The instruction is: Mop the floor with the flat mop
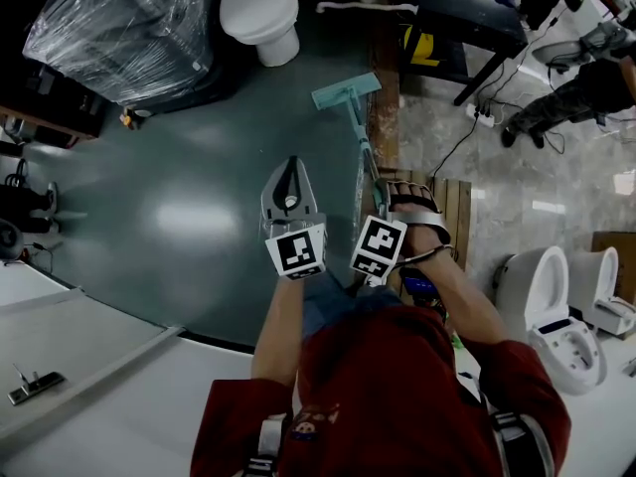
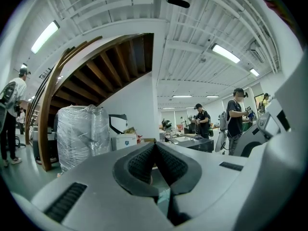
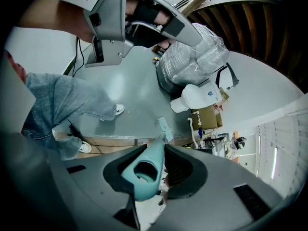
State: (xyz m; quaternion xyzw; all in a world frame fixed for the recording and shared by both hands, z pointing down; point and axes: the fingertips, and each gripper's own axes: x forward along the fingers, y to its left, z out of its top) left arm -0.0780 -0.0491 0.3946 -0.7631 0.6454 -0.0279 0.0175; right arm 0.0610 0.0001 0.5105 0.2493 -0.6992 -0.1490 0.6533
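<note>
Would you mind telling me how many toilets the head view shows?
3. One toilet stands at the top, beyond the mop head. A second toilet and a third toilet sit side by side at the right edge. More may be hidden.

Mop head (image 1: pixel 345 94): flat on the floor (image 1: pixel 189 217), at its far right edge, ahead of the person.
Mop handle (image 1: pixel 360 139): runs back from the head to the right gripper (image 3: pixel 162 142), between its jaws.
Left gripper (image 1: pixel 291 170): just left of the handle, apart from it.
Toilet (image 1: pixel 260 8): far edge of the floor, left of the mop head.
Wrapped bundle (image 1: pixel 119 28): far left corner, beside the toilet.
Slatted board (image 1: pixel 455 212): beyond the floor's right edge, beside the right gripper.
Pair of toilets (image 1: pixel 556 311): well to the right.
</note>
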